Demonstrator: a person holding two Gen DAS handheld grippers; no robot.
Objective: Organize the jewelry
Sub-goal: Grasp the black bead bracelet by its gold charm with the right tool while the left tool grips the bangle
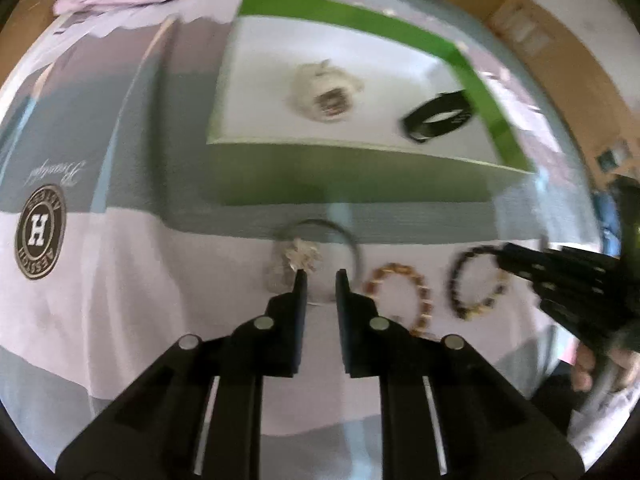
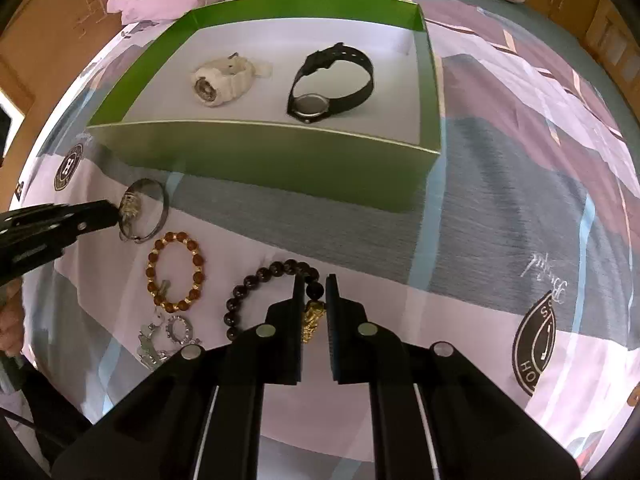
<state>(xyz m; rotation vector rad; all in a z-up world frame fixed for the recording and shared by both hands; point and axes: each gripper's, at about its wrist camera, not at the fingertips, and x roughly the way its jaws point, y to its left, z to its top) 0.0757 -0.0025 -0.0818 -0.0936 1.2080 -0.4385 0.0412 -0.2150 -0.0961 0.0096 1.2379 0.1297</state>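
Both grippers, my left gripper (image 1: 321, 276) and right gripper (image 2: 313, 280), sit part-open, gripping nothing; two watches boxed (image 2: 256, 152), I judge four pieces remain.

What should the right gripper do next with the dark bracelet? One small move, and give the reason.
Probably close the right gripper on the dark bracelet. Its fingers already straddle the beads beside the gold charm, still apart, so nothing is gripped yet. The green box with both watches lies just ahead, so a lift could follow.
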